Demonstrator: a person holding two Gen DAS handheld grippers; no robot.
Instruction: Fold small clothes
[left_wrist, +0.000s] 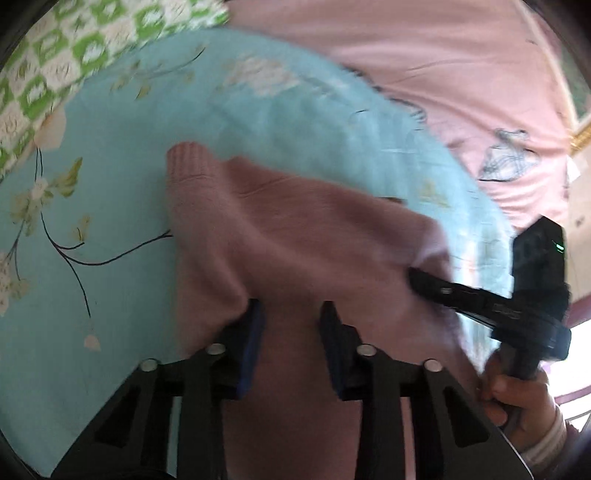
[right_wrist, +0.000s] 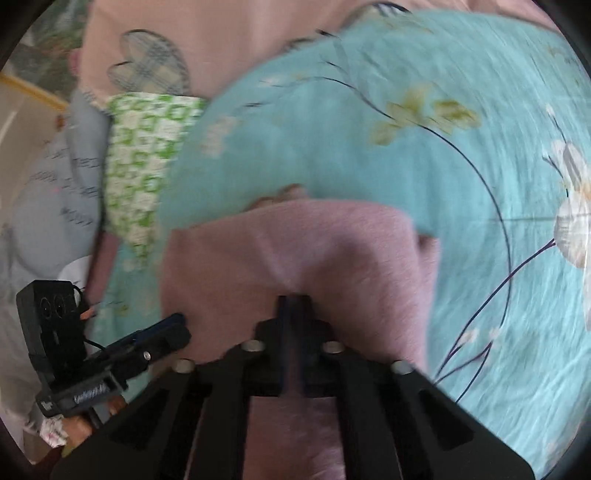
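Observation:
A small pink knit sweater (left_wrist: 295, 229) lies on a light blue flowered sheet (left_wrist: 92, 221), with one ribbed cuff (left_wrist: 184, 151) pointing away. My left gripper (left_wrist: 291, 332) is open, its blue pads either side of the sweater's near edge. In the left wrist view my right gripper (left_wrist: 417, 275) reaches in from the right onto the sweater's right edge. In the right wrist view my right gripper (right_wrist: 293, 306) is shut on a pinch of the pink sweater (right_wrist: 332, 251), and the left gripper (right_wrist: 173, 321) sits at the sweater's left edge.
A green and white checked cloth (right_wrist: 140, 166) lies beside the blue sheet (right_wrist: 443, 184). Pink bedding (left_wrist: 424, 66) with drawn figures lies beyond. A grey printed pillow (right_wrist: 55, 184) lies at the far left of the right wrist view.

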